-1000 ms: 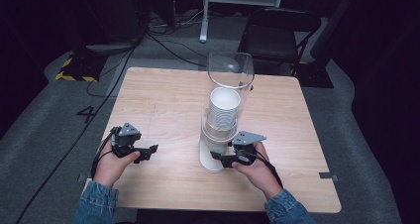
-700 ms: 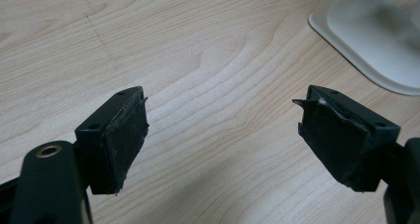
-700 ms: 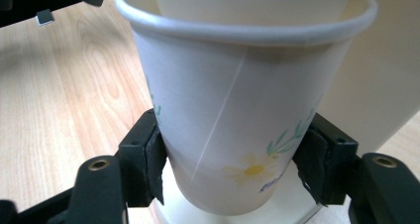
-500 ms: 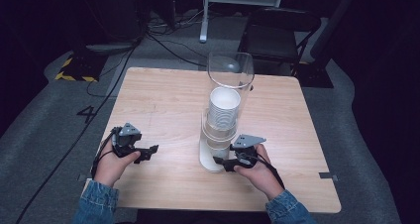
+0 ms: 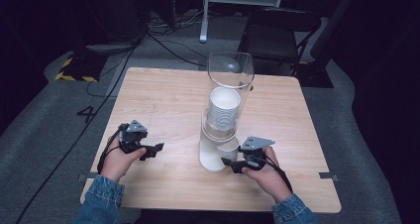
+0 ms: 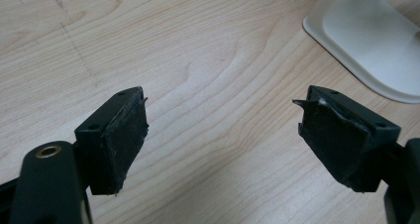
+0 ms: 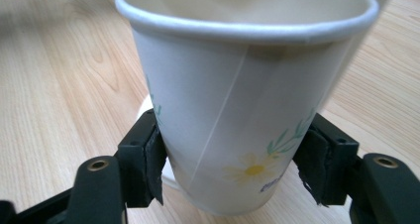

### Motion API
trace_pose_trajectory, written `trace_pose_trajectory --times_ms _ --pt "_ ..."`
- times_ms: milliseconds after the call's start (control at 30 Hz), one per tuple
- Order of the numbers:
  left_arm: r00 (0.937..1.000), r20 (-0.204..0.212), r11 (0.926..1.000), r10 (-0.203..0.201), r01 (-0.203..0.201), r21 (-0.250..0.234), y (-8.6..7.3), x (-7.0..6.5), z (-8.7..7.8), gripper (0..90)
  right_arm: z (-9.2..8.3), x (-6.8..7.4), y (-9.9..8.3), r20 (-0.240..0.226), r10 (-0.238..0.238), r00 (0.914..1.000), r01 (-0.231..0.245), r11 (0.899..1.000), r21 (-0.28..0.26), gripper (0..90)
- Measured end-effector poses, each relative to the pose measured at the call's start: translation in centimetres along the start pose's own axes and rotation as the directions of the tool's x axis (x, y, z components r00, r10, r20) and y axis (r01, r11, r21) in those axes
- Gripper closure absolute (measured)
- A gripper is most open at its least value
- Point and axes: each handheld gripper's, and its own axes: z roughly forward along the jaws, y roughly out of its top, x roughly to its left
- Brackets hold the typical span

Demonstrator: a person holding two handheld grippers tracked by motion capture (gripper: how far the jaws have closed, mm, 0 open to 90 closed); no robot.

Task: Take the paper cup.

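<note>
Right gripper (image 7: 233,169) has drawn back, clamping a daisy-printed paper cup (image 7: 242,100).

Both forearms, in denim sleeves, came in from the near edge of the counter (image 5: 163,100), each hand wrapped around a tool. The left hand (image 5: 118,157) held the left tool (image 5: 157,148) low over the counter's left part, pointing toward the middle, its two black jaws spread wide apart with nothing between the pads (image 6: 124,140). The right hand (image 5: 262,172) held the right tool (image 5: 229,162) at the near centre, pointing left, a grey three-cornered plate on its top, its jaws pressed against both sides of a paper cup (image 7: 237,115), one pad touching each flank.
</note>
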Motion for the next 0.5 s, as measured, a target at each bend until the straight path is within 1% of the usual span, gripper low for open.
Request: trace_pose_trajectory --times_ms 200,233,300,400,433,467,500 --pt "0.9999 0.008 0.9999 0.011 -0.011 0.008 0.5 -0.2 0.6 18.6 -1.0 -0.5 -0.4 0.025 0.014 0.9996 -0.014 1.0 -0.01 35.5" --pt "0.9998 0.012 0.9998 0.018 -0.018 0.008 0.7 -0.2 0.8 18.5 -1.5 -0.6 -0.5 0.035 0.02 0.9992 -0.019 1.0 -0.014 35.5" --pt "0.9996 0.013 0.9997 0.025 -0.025 0.007 0.9 -0.2 1.0 18.5 -1.8 -0.8 -0.6 0.041 0.026 0.9988 -0.026 0.999 -0.019 35.5" --pt "0.9997 0.014 0.9997 0.021 -0.021 0.009 1.0 -0.3 1.1 18.5 -2.3 -1.1 -0.7 0.051 0.036 0.9981 -0.035 0.999 -0.022 35.5" --pt "0.9996 0.014 0.9996 0.026 -0.026 0.007 1.0 -0.3 1.2 18.5 -2.5 -1.2 -0.8 0.054 0.039 0.9978 -0.038 0.999 -0.023 35.5" --pt "0.9997 0.014 0.9997 0.022 -0.022 0.003 1.1 -0.3 1.2 18.5 -3.0 -1.6 -0.8 0.068 0.047 0.9966 -0.045 0.999 -0.031 35.5" --pt "0.9997 0.014 0.9997 0.022 -0.022 0.003 1.1 -0.3 1.2 18.5 -3.0 -1.6 -0.8 0.068 0.047 0.9966 -0.045 0.999 -0.031 35.5"
